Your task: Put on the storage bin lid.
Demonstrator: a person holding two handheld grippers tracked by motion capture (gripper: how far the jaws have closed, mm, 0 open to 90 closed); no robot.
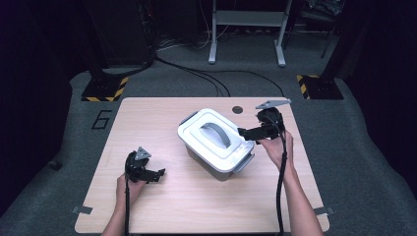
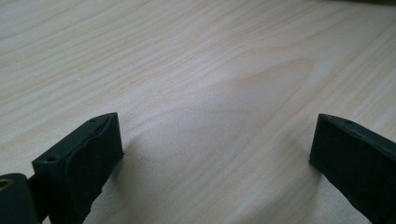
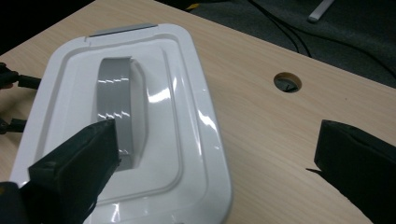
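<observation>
Your right gripper [image 1: 246, 132] sat wide open at the white box [image 1: 216, 140].
Your left gripper [image 1: 158, 174] rested open on the table [image 1: 147, 211], well apart from it.

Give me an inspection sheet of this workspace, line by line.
Surface: light wooden table, round hole near the far edge.
Job's things: white lidded box with grey handle, lid on, near the middle.
Clutter: nothing seen.
Grippers: left gripper open, low over bare wood; right gripper open at the box's right end.
Cables: one trails from each gripper; black cables cross the floor.
Surroundings: grey carpet, hazard-striped stand bases, metal frame.
</observation>
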